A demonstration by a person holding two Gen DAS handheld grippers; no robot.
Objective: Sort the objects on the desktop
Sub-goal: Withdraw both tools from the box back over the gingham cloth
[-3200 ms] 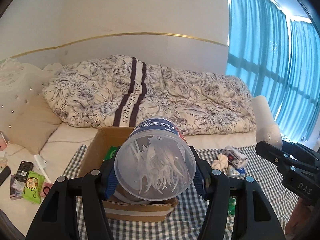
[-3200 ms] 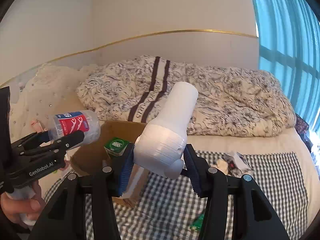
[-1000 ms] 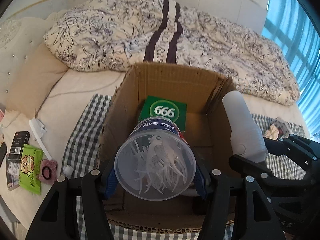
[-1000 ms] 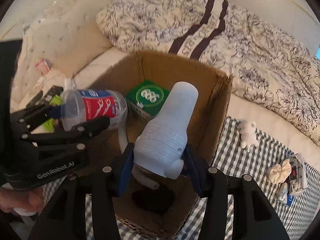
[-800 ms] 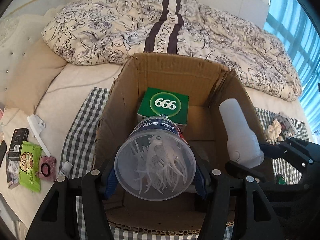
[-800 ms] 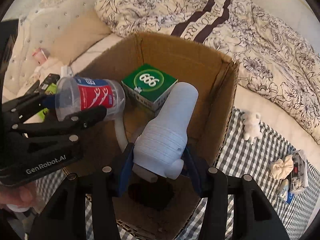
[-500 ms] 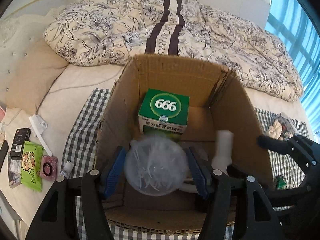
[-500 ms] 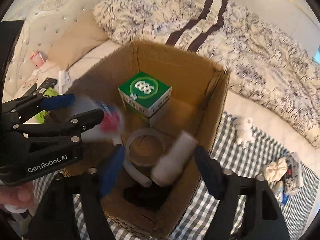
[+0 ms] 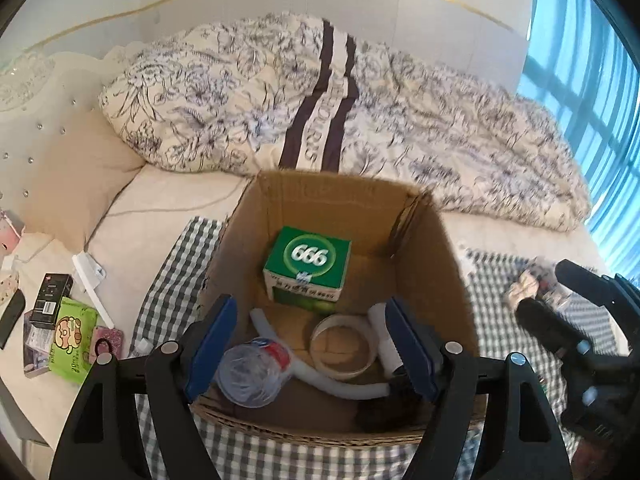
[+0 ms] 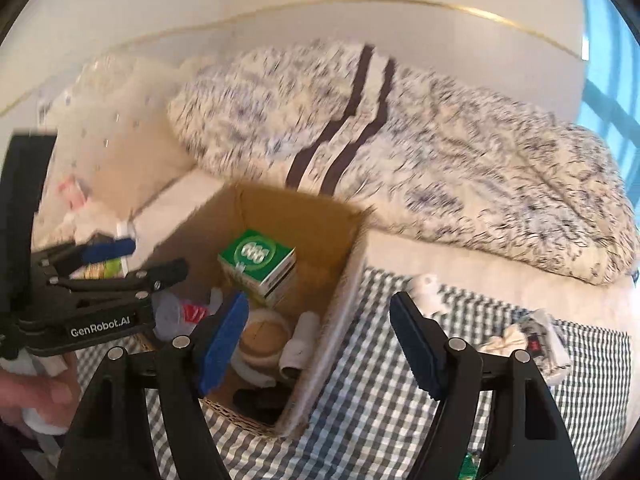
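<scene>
Cardboard box (image 9: 424,236) on the checked cloth (image 10: 372,396) of the bed, holding your sorted items: green carton (image 9: 308,266), clear plastic jar (image 9: 254,372), tape roll (image 9: 344,346) and white bottle (image 9: 384,338). Your left hand-held gripper (image 9: 308,346) and right hand-held gripper (image 10: 320,344) both stand released, empty.

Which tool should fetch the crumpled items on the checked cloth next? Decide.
Right. The right tool is open, empty, and beside the cardboard box over the checked cloth, nearer the crumpled items. The left tool is over the box.
</scene>
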